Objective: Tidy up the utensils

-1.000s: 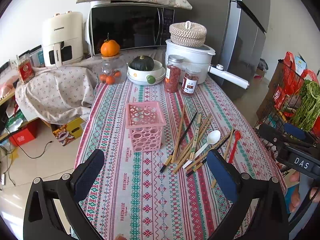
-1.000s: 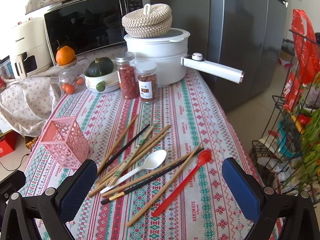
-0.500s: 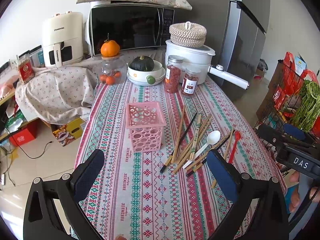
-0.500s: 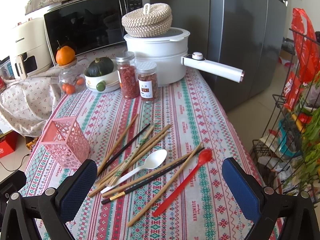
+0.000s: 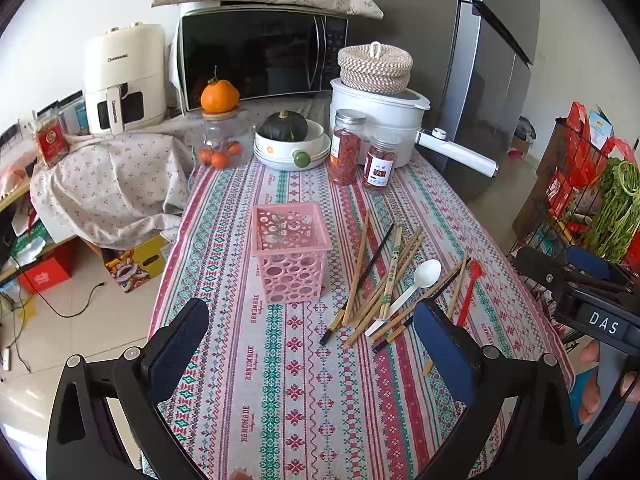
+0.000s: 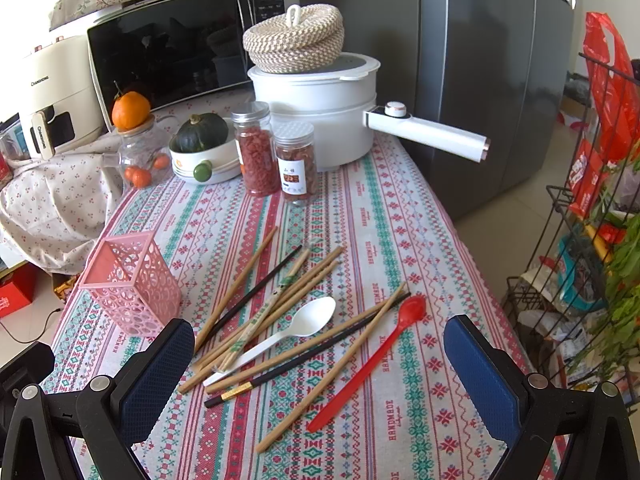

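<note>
A pink perforated basket (image 5: 291, 249) stands upright and empty on the patterned tablecloth; it also shows in the right wrist view (image 6: 130, 284). To its right lie several wooden and black chopsticks (image 5: 376, 280) (image 6: 264, 304), a white spoon (image 5: 408, 292) (image 6: 280, 338) and a red spoon (image 5: 468, 292) (image 6: 368, 356), loose in a heap. My left gripper (image 5: 312, 356) is open and empty, above the table's near end. My right gripper (image 6: 320, 364) is open and empty, hovering over the heap. The right gripper's body shows at the left wrist view's right edge (image 5: 580, 292).
At the table's far end stand two red-filled jars (image 6: 272, 156), a bowl with a green squash (image 6: 202, 148), a glass jar with an orange on it (image 6: 136, 148) and a white pot with a long handle (image 6: 424, 136). A wire rack (image 6: 580, 240) stands right of the table.
</note>
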Tool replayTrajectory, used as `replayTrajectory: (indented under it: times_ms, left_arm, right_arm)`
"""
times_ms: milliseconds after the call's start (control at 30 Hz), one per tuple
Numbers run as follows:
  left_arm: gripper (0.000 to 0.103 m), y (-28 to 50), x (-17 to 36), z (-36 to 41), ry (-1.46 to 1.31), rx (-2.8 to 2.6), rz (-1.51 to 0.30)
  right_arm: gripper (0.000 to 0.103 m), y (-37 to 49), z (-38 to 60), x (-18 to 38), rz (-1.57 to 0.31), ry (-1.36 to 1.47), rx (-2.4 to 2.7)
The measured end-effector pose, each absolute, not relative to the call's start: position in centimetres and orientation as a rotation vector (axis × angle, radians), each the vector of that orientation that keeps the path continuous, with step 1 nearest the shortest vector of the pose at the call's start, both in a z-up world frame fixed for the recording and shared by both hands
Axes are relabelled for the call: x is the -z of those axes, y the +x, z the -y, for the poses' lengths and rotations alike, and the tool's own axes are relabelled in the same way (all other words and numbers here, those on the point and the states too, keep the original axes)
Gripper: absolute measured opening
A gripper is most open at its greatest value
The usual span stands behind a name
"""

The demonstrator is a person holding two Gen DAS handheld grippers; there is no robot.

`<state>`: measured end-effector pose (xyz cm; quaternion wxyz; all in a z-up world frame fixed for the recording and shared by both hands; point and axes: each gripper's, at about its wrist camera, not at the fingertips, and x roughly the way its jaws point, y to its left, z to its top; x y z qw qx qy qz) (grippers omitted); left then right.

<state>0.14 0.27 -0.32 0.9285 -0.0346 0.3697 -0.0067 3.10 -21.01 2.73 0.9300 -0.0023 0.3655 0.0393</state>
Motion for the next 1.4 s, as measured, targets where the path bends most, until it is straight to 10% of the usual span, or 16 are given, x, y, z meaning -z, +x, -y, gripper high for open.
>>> replayTrajectory:
  times_ms: [1400]
  left_arm:
    - [0.103, 0.25, 0.33, -0.75, -0.067, 0.023, -0.759]
  right_arm:
    - [0.102, 3.29, 21.28, -2.50, -0.772, 0.031, -0.090]
